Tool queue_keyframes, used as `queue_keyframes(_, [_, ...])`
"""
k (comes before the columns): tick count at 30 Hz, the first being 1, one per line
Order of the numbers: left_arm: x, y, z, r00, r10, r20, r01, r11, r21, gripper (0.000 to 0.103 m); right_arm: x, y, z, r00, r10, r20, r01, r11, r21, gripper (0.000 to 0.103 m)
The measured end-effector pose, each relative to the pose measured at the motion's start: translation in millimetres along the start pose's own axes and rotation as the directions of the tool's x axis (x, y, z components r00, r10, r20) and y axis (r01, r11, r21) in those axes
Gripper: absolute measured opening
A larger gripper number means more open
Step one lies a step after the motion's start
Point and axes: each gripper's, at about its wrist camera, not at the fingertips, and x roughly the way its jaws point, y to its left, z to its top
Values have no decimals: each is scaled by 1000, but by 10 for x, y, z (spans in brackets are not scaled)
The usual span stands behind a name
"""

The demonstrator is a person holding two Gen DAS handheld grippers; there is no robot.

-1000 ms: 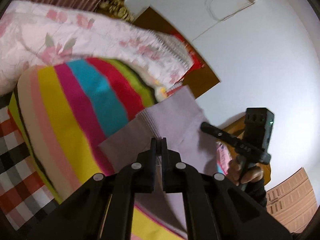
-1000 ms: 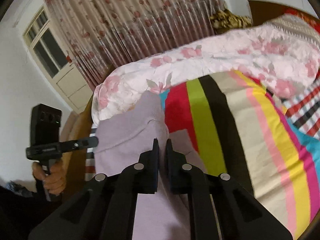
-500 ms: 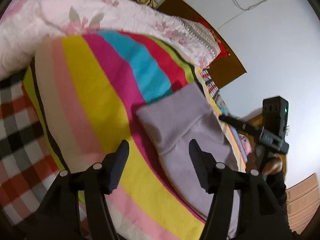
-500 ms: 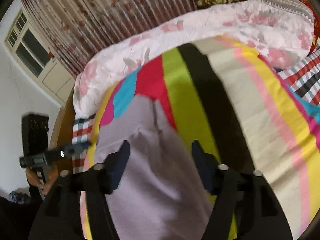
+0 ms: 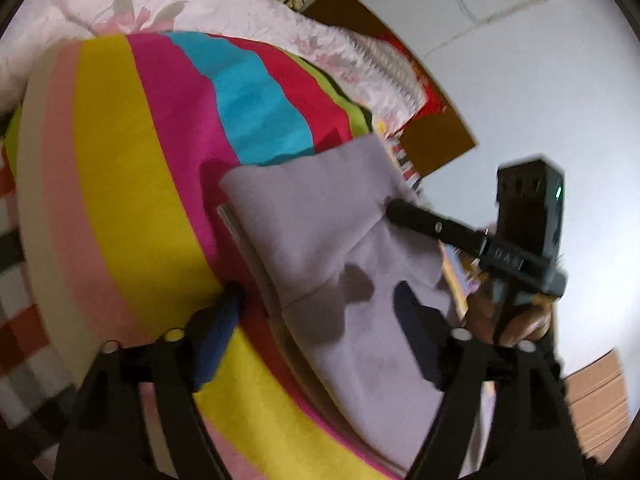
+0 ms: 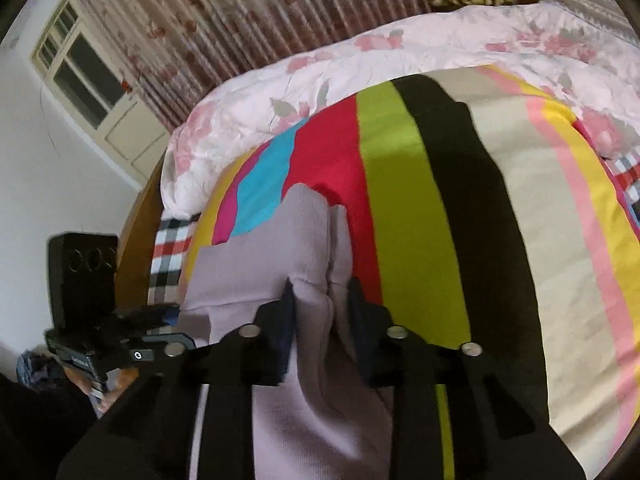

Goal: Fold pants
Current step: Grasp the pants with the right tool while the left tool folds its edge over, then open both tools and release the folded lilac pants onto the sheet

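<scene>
The lavender pants (image 5: 320, 240) lie folded on a striped multicolour blanket (image 5: 120, 160). My left gripper (image 5: 320, 296) is open, its fingers spread over the pants' near-left edge, holding nothing. In the right wrist view the pants (image 6: 280, 256) lie below my right gripper (image 6: 320, 292), whose jaws are open, straddling a raised ridge of the fabric. The right gripper also shows in the left wrist view (image 5: 404, 214), its tips touching the pants' far edge. The left gripper shows at the left of the right wrist view (image 6: 160, 332).
A pink floral quilt (image 6: 400, 60) lies along the far side of the bed. A checked sheet (image 5: 16, 320) shows beside the blanket. A wooden headboard (image 5: 432, 140), white wall, curtains (image 6: 240, 12) and a window (image 6: 80, 76) surround the bed.
Both grippers went from shut on the pants one second ago to open, letting the fabric drop onto the blanket. Since then both have come down closer onto the folded pants.
</scene>
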Motion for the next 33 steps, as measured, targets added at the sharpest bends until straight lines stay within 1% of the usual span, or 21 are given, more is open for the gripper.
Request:
queue_keyframes(1, [1, -9, 2, 1000, -12, 13, 12, 1000, -10, 83, -16, -2, -16, 1000, 1, 12, -1, 1000, 6, 24])
queue_keyframes(2, [0, -50, 7, 1000, -4, 22, 4, 1000, 3, 62, -35, 30, -21, 999, -21, 26, 21, 1000, -4, 22])
queue_keyframes(3, [-32, -105, 16, 999, 24, 40, -25, 999, 24, 33, -63, 87, -11, 998, -47, 40, 48, 999, -17, 21])
queue_keyframes(4, [-91, -146, 37, 998, 46, 53, -48, 998, 34, 13, -110, 140, 0, 996, -65, 57, 67, 997, -32, 21])
queue_keyframes(7, [-291, -259, 120, 993, 23, 113, -29, 998, 54, 13, -406, 413, 116, 987, -47, 153, 63, 993, -100, 21])
queue_keyframes(9, [-352, -320, 136, 989, 49, 143, -58, 996, 63, 13, -420, 469, 193, 987, -57, 154, 76, 989, -126, 21])
queue_keyframes(13, [-212, -267, 173, 983, 107, 151, -118, 991, 66, 13, -171, 459, 278, 982, -151, 111, 167, 974, -155, 21])
queue_keyframes(15, [-20, -170, 171, 982, 154, 112, -162, 985, 62, 15, 37, 339, 249, 978, -195, 71, 203, 970, -135, 21])
queue_keyframes(16, [-13, -108, 125, 980, 164, 109, -171, 983, 63, 22, 120, 269, 217, 977, -207, 54, 212, 970, -115, 21])
queue_keyframes(17, [21, -59, 88, 979, 166, 121, -175, 982, 72, 24, 209, 188, 177, 976, -215, 45, 219, 971, -93, 23])
queue_keyframes(18, [22, -53, 74, 978, 165, 126, -176, 981, 80, 25, 212, 130, 150, 977, -204, 58, 208, 976, -69, 36])
queue_keyframes(19, [8, -62, 74, 978, 169, 126, -181, 980, 87, 32, 196, 93, 139, 982, -180, 62, 183, 982, -44, 46])
queue_keyframes(20, [-40, -92, 77, 973, 192, 126, -203, 975, 86, 50, 133, 47, 137, 984, -168, 52, 168, 986, 4, 68])
queue_keyframes(21, [-117, -130, 74, 965, 223, 135, -235, 969, 79, 61, 39, 46, 124, 981, -186, 50, 185, 982, 36, 73])
queue_keyframes(22, [-249, -213, 64, 948, 264, 177, -282, 955, 87, 74, -94, 78, 89, 977, -201, 70, 198, 979, 51, 73])
queue_keyframes(23, [-351, -281, 40, 938, 274, 213, -302, 947, 112, 75, -310, 142, 6, 971, -207, 117, 203, 978, 50, 73])
queue_keyframes(25, [-517, -470, 0, 926, 278, 254, -330, 924, 192, 82, -721, 298, -278, 944, -279, 174, 273, 960, 55, 73])
queue_keyframes(26, [-580, -583, -38, 932, 260, 252, -319, 918, 236, 85, -849, 350, -430, 936, -307, 170, 301, 952, 62, 73])
queue_keyframes(28, [-612, -762, -153, 958, 201, 204, -256, 920, 297, 86, -1114, 479, -846, 912, -380, 156, 371, 925, 81, 75])
queue_keyframes(30, [-557, -981, -390, 985, 134, 108, -165, 916, 367, 88, -1412, 621, -1450, 866, -480, 142, 465, 876, 130, 82])
queue_keyframes(33, [-384, -1312, -812, 994, 110, -7, -93, 868, 487, 89, -1760, 712, -2278, 800, -593, 95, 562, 795, 230, 87])
